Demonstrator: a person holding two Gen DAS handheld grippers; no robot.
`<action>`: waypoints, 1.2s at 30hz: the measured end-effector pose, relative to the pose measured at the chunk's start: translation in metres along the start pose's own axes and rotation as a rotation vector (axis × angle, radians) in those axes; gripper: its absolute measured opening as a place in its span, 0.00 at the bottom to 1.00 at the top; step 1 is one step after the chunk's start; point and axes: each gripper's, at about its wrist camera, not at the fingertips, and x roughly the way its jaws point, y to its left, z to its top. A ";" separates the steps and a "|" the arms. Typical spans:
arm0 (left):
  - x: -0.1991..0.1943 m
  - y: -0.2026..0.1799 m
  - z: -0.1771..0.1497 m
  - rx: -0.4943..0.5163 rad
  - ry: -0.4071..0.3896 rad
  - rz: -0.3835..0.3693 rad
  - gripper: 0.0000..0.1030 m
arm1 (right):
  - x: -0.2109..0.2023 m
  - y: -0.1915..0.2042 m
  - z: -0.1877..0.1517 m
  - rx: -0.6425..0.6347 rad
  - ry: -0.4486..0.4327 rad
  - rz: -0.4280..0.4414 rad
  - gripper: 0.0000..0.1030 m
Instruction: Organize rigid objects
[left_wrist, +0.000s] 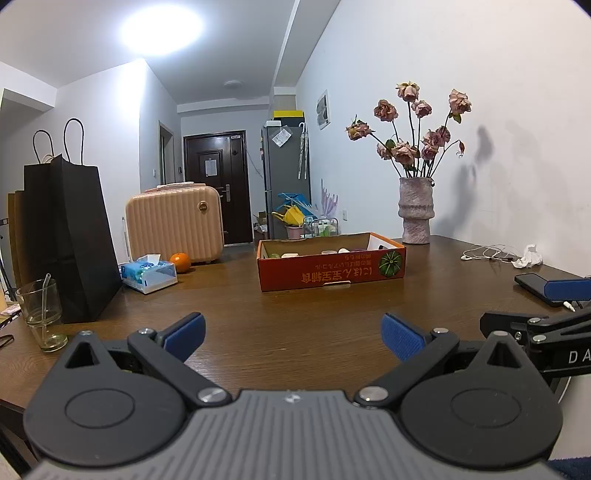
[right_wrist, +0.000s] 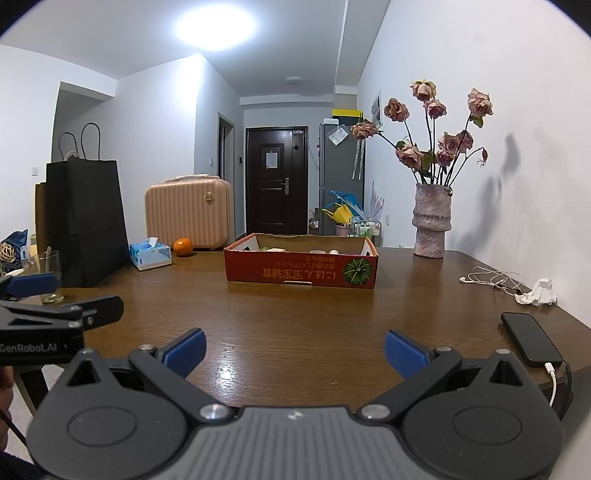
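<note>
The left gripper (left_wrist: 293, 338) had its blue pads spread wide apart, with nothing between them. The right gripper (right_wrist: 294, 354) was the same, wide and holding nothing. Both hung low over the near edge of the brown table (left_wrist: 295, 306), side by side.

It looked like the very start of the job, with nothing picked up yet. The orange box (left_wrist: 330, 271) sat in the middle of the table, well apart from both grippers. Small things lay inside it (a few pale, roundish tops peeked over the wall), and these were likely the hard things to sort. The next move would probably be to reach forward over the box and look down into it, then pick one thing to grab.

Much was hard to see. The box's front wall hid nearly all of what was inside, so I could not tell what the things were or how many. To the right lay a black phone (right_wrist: 530, 343) on a cable, near the table's edge. To the left stood a glass (left_wrist: 40, 314) and a black bag (left_wrist: 74, 240).
</note>
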 end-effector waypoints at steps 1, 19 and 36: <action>0.000 0.000 0.000 0.001 -0.001 0.000 1.00 | 0.000 0.000 0.000 0.000 0.000 0.000 1.00; 0.001 -0.001 0.000 0.001 -0.002 0.002 1.00 | 0.000 0.000 -0.001 0.007 0.002 0.001 1.00; 0.001 -0.002 0.001 0.002 0.008 0.000 1.00 | 0.002 -0.001 -0.002 0.016 0.009 0.006 1.00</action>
